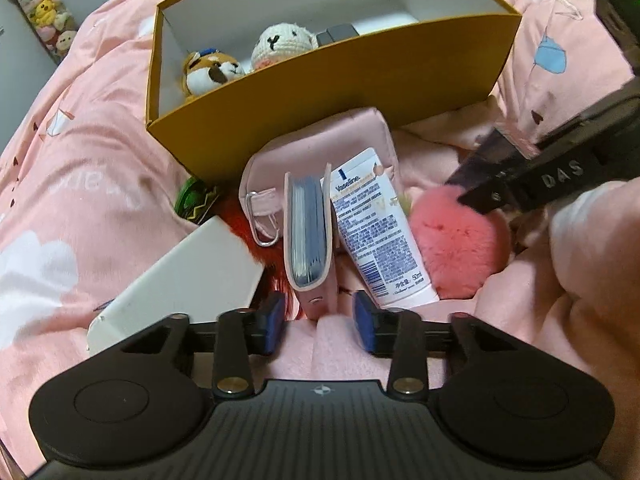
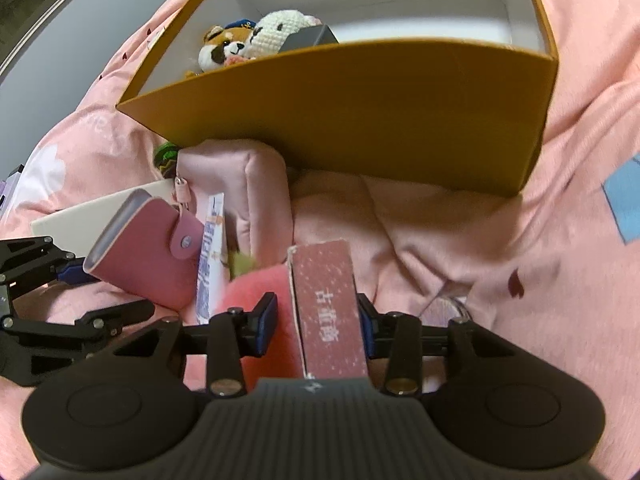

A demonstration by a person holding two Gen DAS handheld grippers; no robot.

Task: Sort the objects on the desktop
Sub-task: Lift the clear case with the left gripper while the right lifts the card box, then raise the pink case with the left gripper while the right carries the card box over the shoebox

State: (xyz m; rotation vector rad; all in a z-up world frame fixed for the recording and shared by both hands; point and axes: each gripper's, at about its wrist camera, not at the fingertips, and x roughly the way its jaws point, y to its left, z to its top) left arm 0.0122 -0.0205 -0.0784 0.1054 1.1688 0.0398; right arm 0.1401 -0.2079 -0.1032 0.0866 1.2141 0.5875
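Note:
A pink card wallet stands on end on the pink bedding. Its lower end sits between the blue pads of my left gripper, with a gap on both sides, so the gripper is open. A dusty-pink carton with white characters lies between the pads of my right gripper. The left pad stands off it, so this gripper is open too. The wallet also shows at the left of the right wrist view. Behind both stands an orange cardboard box with a white inside.
The orange box holds a fox plush, a white crocheted toy and a dark grey block. A Vaseline tube, pink pompom, pink pouch and white flat box crowd the wallet.

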